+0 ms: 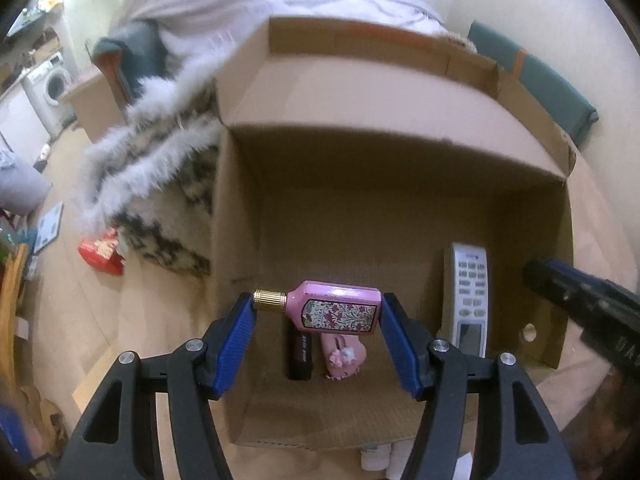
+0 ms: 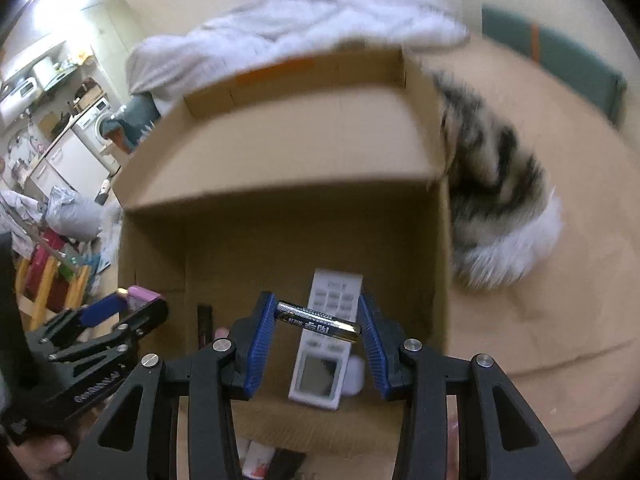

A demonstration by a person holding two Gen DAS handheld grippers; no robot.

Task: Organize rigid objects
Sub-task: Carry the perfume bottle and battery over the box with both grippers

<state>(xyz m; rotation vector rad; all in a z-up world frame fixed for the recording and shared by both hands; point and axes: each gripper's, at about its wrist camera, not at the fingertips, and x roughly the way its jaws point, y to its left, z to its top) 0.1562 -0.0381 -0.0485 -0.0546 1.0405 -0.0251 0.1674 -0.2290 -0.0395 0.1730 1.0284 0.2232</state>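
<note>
My left gripper is shut on a pink perfume bottle with a gold cap, held sideways over the open cardboard box. Inside the box lie a white remote, a black tube and a small pink case. My right gripper is shut on a battery, held crosswise above the remote in the same box. The left gripper shows at the left in the right wrist view; the right one shows at the right in the left wrist view.
A furry black-and-white blanket lies against the box's side, also in the right wrist view. A white duvet lies behind. A red packet lies on the floor at the left. A washing machine stands far left.
</note>
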